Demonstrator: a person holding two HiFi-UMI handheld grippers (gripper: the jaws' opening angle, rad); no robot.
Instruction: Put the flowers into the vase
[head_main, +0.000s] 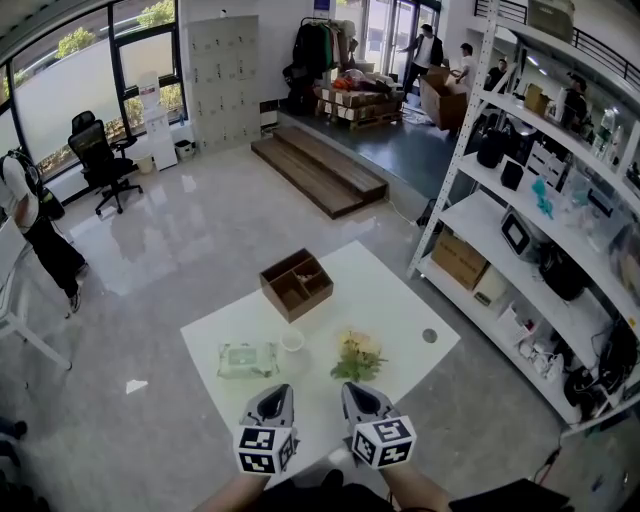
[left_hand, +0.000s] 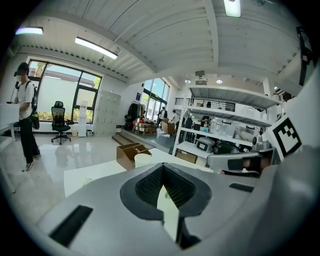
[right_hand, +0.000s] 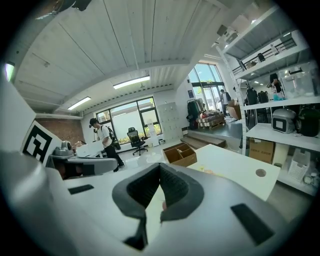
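Left gripper (head_main: 271, 392): nearest to you and level over the table's (head_main: 400, 300) near edge, on your side of the vase (head_main: 292, 341) and just left of it. Its jaws are clenched tip to tip with nothing between them, and the nose points at the vase.
Right gripper (head_main: 358, 388): beside the left one and parallel to it, nearer to you than the vase and to its right. It is clenched the same way and carries nothing.
Forearms (head_main: 414, 490): both come in from the bottom edge, which cuts them off. Each marker cube (head_main: 384, 442) faces up at you.
Flowers (head_main: 357, 357): a small yellow and green bunch lying on the table just right of the vase, apart from it and just ahead of the right gripper's nose.
Hard to see: from the left gripper view the gripper's own body covers the vase's lower part, so only its rim shows. From the right gripper view the flowers are only a sliver above the body.
Vase: a small white cup, upright, with no stems in it.
Wooden box (head_main: 296, 283): beyond the vase and divided into compartments. Something small sits in one, too small to name.
Wipes pack (head_main: 247, 359): flat on the table, left of the vase.
Hole (head_main: 429, 336): a round mark in the table, well right of the vase.
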